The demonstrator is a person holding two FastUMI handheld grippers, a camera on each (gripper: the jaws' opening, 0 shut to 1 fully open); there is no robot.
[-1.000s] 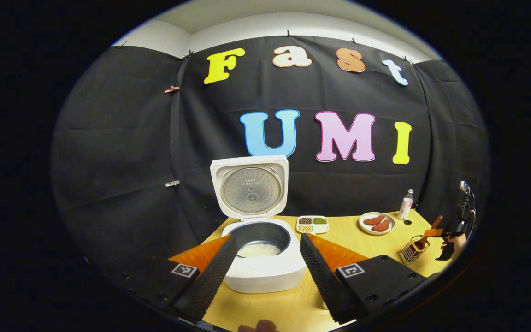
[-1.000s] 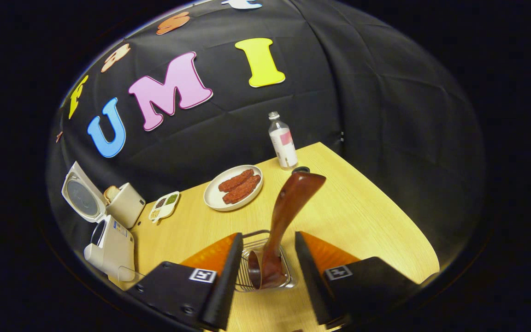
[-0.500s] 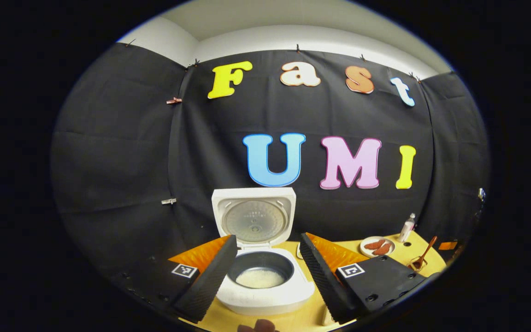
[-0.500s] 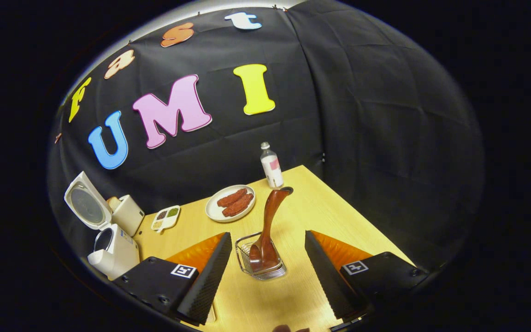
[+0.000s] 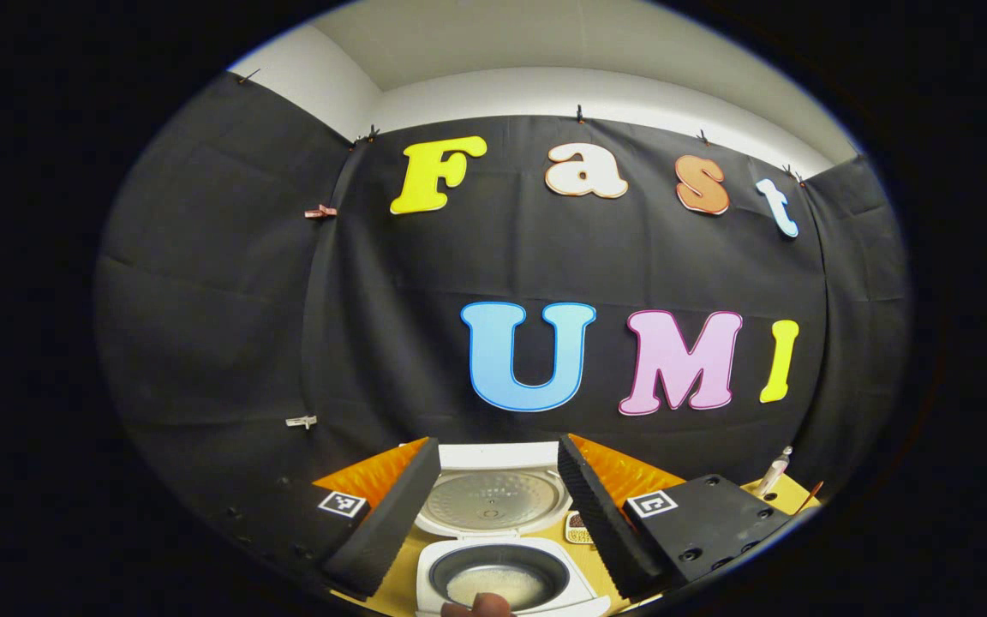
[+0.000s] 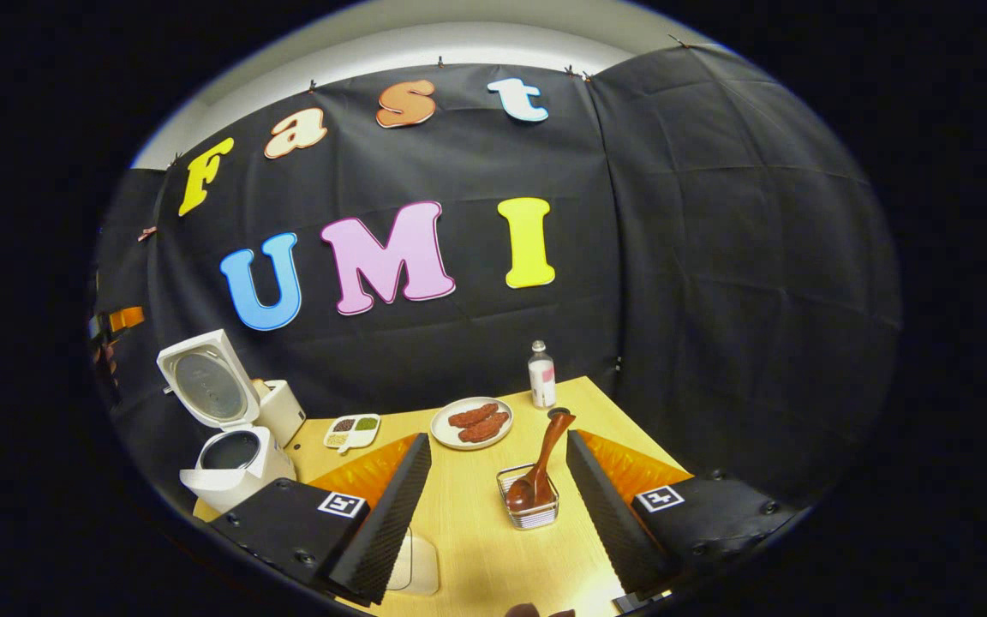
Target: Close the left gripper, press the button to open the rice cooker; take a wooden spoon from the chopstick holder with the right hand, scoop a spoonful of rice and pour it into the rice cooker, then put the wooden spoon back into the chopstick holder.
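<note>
The right gripper is spread wide, the wooden spoon standing in the chopstick holder just ahead between its fingers. The left gripper gapes too, above the open rice cooker.

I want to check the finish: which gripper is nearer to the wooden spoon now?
Right. The right gripper is open, just short of the wooden spoon in the chopstick holder. The left gripper is open before the rice cooker.

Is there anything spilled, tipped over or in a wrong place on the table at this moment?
Nothing stands out. The wooden spoon leans in the chopstick holder, the rice cooker stands open and upright, and no rice lies on the table.
</note>
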